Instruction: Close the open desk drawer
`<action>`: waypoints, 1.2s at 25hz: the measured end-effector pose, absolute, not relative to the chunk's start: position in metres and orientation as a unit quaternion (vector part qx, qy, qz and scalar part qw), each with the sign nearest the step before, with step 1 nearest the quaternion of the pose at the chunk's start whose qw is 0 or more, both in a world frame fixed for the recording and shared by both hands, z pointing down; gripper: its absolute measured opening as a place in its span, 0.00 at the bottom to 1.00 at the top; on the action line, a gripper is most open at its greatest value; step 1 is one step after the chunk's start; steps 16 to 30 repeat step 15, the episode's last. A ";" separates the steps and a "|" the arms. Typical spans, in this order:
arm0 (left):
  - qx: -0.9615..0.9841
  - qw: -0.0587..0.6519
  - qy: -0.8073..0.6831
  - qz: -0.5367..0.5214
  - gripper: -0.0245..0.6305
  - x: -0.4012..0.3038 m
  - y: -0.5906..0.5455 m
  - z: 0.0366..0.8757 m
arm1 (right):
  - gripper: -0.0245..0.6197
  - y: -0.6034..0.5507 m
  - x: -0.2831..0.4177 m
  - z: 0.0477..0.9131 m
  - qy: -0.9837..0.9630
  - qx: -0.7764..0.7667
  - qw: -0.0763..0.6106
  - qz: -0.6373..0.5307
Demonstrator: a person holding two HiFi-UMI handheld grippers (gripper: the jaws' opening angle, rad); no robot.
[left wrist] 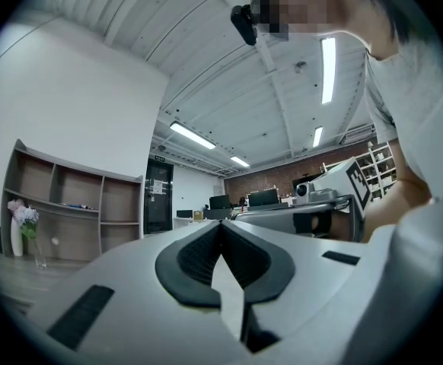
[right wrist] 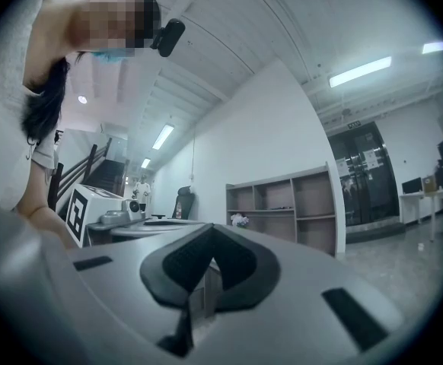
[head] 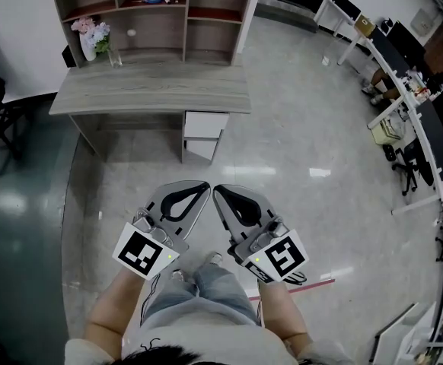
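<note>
Glossy grey floor (head: 305, 150), white walls (left wrist: 77, 105), strip lights (left wrist: 191, 135) overhead

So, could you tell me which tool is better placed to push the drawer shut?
The left tool, marginally: its tip lines up with the white drawer. The right tool, equally shut, empty and distant, sits slightly aside.

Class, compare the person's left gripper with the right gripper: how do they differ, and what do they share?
The left gripper slants toward the right, the right gripper toward the left, so their tips nearly meet. Their marker cubes bear different black patterns. Both are shut, empty, and held over the floor short of the desk.
</note>
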State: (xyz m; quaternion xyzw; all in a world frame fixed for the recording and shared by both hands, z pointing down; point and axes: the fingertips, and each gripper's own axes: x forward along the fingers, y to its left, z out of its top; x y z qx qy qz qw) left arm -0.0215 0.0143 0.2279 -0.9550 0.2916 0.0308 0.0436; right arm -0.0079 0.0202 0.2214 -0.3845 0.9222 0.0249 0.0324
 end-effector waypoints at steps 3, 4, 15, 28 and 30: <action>-0.953 0.047 0.296 0.032 0.05 -0.026 0.016 0.225 | 0.05 0.022 -0.012 0.219 0.923 -0.382 0.033 0.027; -0.953 0.047 0.298 0.032 0.05 -0.027 0.016 0.225 | 0.05 0.023 -0.012 0.219 0.923 -0.381 0.034 0.027; -0.951 0.048 0.304 0.034 0.05 -0.029 0.018 0.223 | 0.05 0.026 -0.014 0.215 0.924 -0.378 0.038 0.031; -0.951 0.048 0.304 0.034 0.05 -0.029 0.018 0.223 | 0.05 0.026 -0.014 0.215 0.924 -0.378 0.038 0.031; -0.951 0.048 0.304 0.034 0.05 -0.029 0.018 0.223 | 0.05 0.026 -0.014 0.215 0.924 -0.378 0.038 0.031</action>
